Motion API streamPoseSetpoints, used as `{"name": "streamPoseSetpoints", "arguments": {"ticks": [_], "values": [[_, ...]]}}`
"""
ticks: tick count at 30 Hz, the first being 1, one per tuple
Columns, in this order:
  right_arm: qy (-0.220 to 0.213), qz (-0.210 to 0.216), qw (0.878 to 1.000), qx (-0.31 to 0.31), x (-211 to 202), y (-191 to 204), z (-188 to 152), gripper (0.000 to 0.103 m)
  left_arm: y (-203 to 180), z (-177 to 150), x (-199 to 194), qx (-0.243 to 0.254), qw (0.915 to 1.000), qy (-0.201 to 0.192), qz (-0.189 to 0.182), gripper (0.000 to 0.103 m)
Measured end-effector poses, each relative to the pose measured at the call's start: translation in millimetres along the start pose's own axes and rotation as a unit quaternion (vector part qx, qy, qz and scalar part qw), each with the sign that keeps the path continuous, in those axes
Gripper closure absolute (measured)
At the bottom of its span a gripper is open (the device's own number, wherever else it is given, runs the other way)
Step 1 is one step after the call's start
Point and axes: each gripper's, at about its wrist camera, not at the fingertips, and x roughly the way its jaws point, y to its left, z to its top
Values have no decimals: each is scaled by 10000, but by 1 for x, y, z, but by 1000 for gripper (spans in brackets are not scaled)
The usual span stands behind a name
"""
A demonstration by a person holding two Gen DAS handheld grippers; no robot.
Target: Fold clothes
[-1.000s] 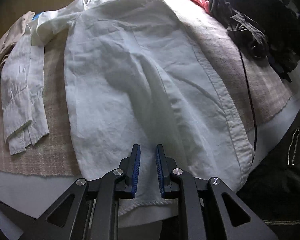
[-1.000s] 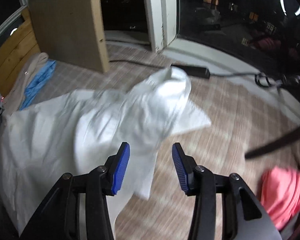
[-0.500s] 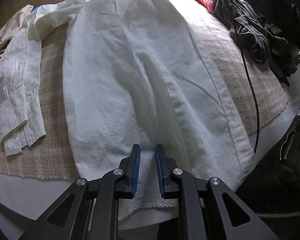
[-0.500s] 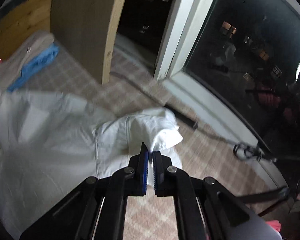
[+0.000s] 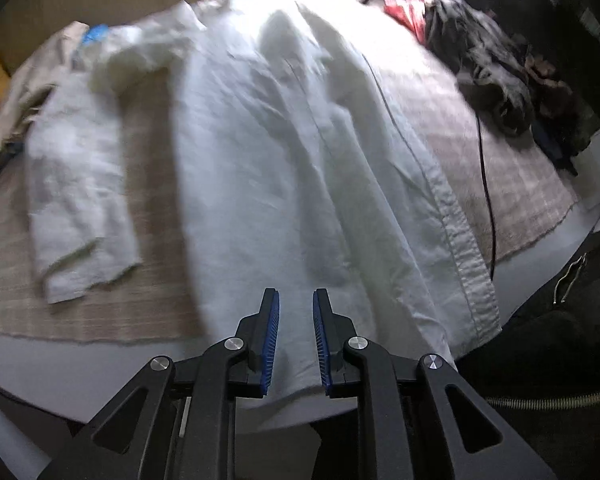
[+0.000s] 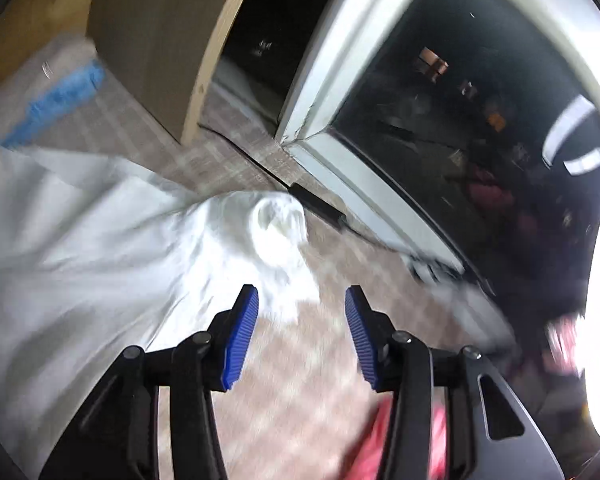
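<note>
My left claw (image 5: 294, 320) clamps the hem of the white linen button-up shirt (image 5: 284, 168); my right claw (image 6: 302, 320) is opening with nothing between its pads

The shirt lies spread along the middle of the beige checked cloth (image 5: 512, 168) covering the tabletop, hem hanging over the near edge, one sleeve flat toward the left edge. In my right view its bunched collar end (image 6: 276, 232) sits just ahead of the blue pads, near the far edge by the white window frame (image 6: 340, 92). A dark crumpled garment pile (image 5: 488, 64) lies at the far right corner
</note>
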Motion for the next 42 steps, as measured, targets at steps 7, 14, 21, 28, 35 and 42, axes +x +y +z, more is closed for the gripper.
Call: {"name": "streamPoseSetpoints", "arguments": {"ticks": [7, 14, 21, 28, 35, 42], "values": [[603, 2441, 9610, 1155, -97, 74, -169, 58, 41, -16, -10, 274, 9996, -76, 4, 74], [1173, 3004, 9225, 2120, -133, 177, -287, 58, 33, -16, 24, 654, 9976, 213, 73, 69], [1195, 2665, 9269, 2358, -129, 213, -302, 58, 32, -9, 38, 767, 9969, 157, 14, 77], [1405, 2684, 9288, 2133, -118, 231, -293, 94, 35, -9, 41, 913, 9956, 45, -203, 98], [1512, 3871, 8312, 3692, -113, 187, -310, 97, 35, -15, 34, 1055, 9941, 4, -252, 99], [1956, 1845, 9313, 2458, -122, 203, -300, 95, 32, -18, 35, 1240, 9918, -25, -295, 99]]}}
